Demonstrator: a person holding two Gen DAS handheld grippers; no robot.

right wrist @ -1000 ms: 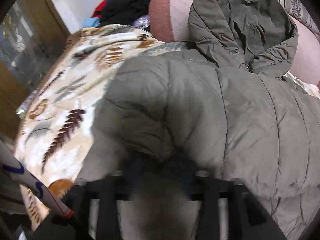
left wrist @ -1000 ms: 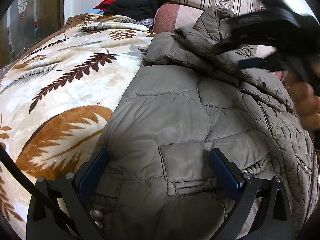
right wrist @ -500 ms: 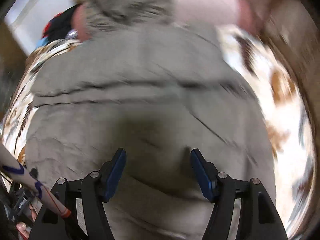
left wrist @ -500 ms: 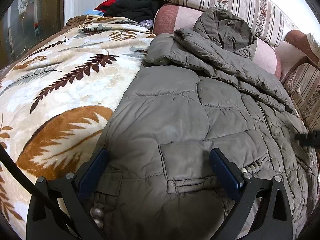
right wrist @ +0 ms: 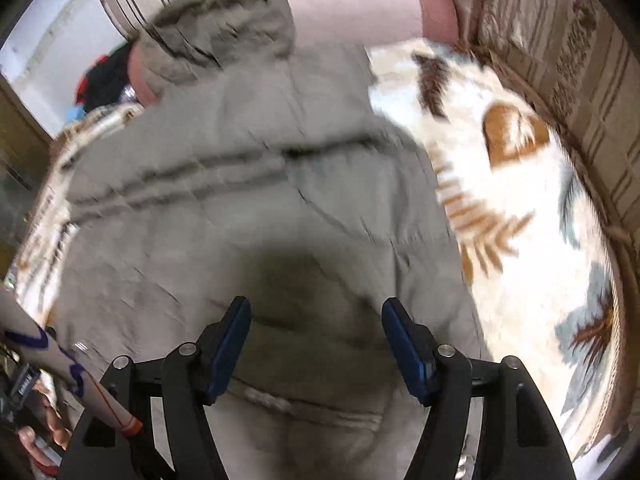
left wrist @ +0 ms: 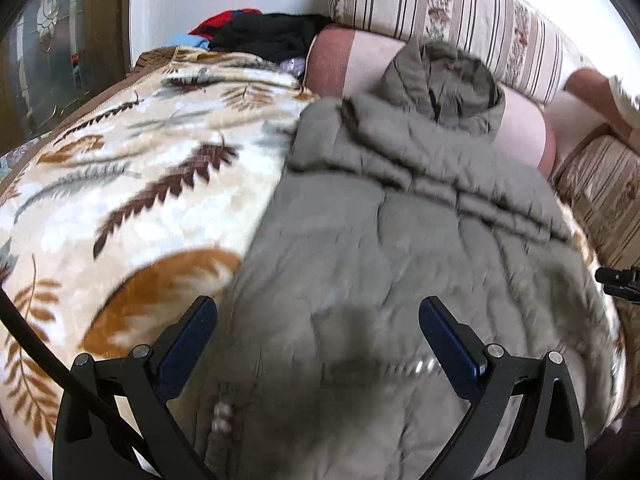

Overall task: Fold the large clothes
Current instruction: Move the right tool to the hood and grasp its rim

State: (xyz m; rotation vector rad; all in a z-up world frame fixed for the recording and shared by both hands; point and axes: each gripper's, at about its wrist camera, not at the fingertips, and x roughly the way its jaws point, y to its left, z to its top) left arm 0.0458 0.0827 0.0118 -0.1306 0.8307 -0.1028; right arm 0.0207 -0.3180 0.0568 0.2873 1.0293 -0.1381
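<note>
Clothes pile behind jacket

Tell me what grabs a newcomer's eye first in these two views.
The olive quilted hooded coat dominates, spread across the leaf-print blanket with its hood against a pink bolster. Both the left claw and right claw hang open over its lower part, holding nothing.

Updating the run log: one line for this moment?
task: fold jacket | left tongs: open, above hem | right tongs: open, above hem | jacket flat on blanket
</note>
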